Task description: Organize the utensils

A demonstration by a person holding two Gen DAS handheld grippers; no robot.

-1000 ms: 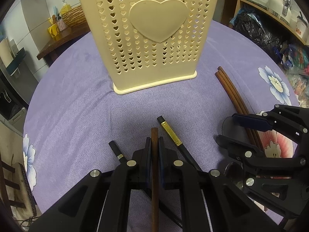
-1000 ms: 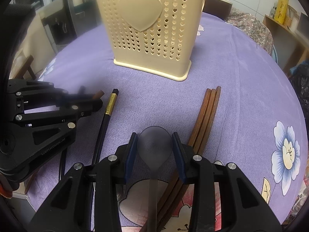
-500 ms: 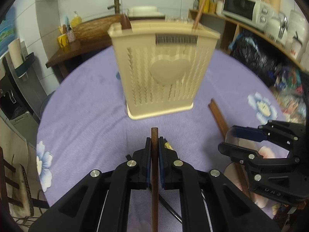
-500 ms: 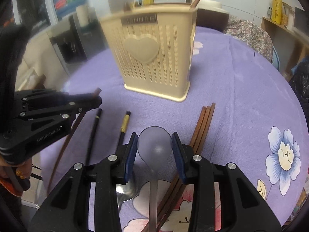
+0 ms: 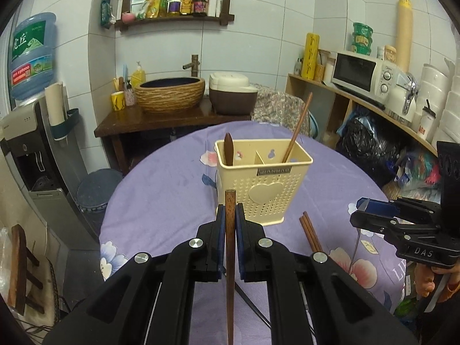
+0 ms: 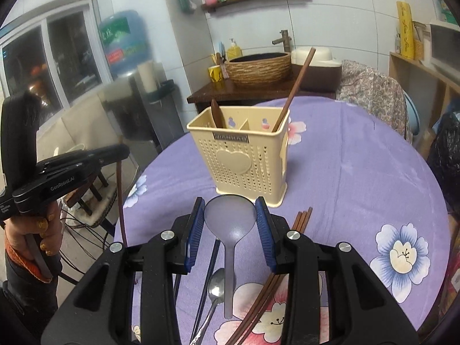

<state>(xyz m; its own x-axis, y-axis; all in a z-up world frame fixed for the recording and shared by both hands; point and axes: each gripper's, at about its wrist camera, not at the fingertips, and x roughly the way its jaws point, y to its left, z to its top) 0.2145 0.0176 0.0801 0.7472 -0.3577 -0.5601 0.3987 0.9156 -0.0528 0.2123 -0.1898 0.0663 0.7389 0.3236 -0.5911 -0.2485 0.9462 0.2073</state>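
Left wrist view first: the left gripper [image 5: 230, 224] is clamped on one brown chopstick [image 5: 230, 247], which runs straight up between its blue pads, the tip level with the front wall of the cream utensil holder [image 5: 264, 184]. One holder stands near the middle of the round table [image 5: 161, 195] under a purple flowered cloth, and its inside is split by a divider. Two things already stand in it: one dark wooden utensil [image 5: 228, 149] upright in the left compartment, and one long chopstick [image 5: 297, 128] leaning out to the right from the right compartment. From the right wrist view, the right gripper [image 6: 230, 224] has its jaws closed on the bowl of one translucent grey spoon [image 6: 230, 224], the handle hanging down between the fingers. Below it on the cloth, toward the near edge of the table, lie one metal spoon [image 6: 215, 287], at least one black chopstick [image 6: 211, 258] just to its left, and a bundle of three brown chopsticks [image 6: 302, 221] to the right, side by side and touching. Both grippers are held above the table in front of the holder, well apart from each other. Behind the far edge stand a dark wooden washstand [image 5: 161, 118] with a woven-look basin [image 5: 171, 93], a water dispenser [image 5: 31, 143] at the left, and a microwave [image 5: 359, 72] on a shelf at the right.
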